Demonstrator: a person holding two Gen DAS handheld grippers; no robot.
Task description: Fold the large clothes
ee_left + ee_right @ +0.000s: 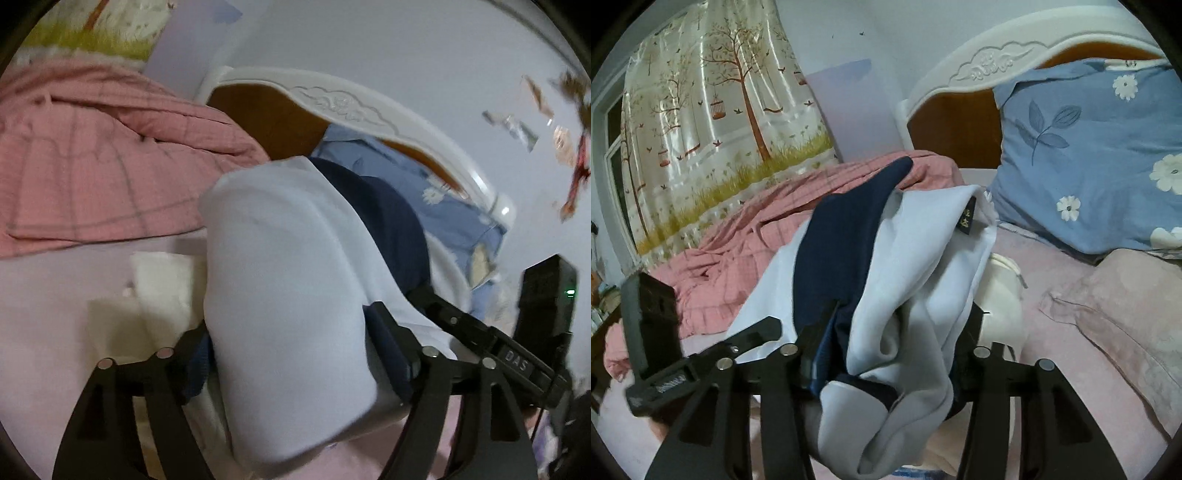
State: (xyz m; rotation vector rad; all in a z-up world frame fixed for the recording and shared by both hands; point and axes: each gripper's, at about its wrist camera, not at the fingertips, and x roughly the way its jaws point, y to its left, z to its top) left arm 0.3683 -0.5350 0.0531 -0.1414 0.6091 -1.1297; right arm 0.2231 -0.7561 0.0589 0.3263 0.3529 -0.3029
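A large white and navy garment (288,280) is held up over the bed between both grippers. My left gripper (295,373) is shut on a thick white fold of it, with navy fabric showing behind. In the right wrist view the same garment (908,295) hangs bunched, with a navy panel and a small dark label near its top. My right gripper (886,365) is shut on that bunch. Each gripper shows in the other's view: the right one at the left wrist view's right edge (480,332), the left one at the right wrist view's lower left (701,362).
The bed has a pale pink sheet (1052,369). A crumpled pink quilt (92,155) lies at the far side. A blue flowered pillow (1089,155) leans on the white carved headboard (993,62). A pink pillow (1126,314) and a white cushion (1004,295) lie close by.
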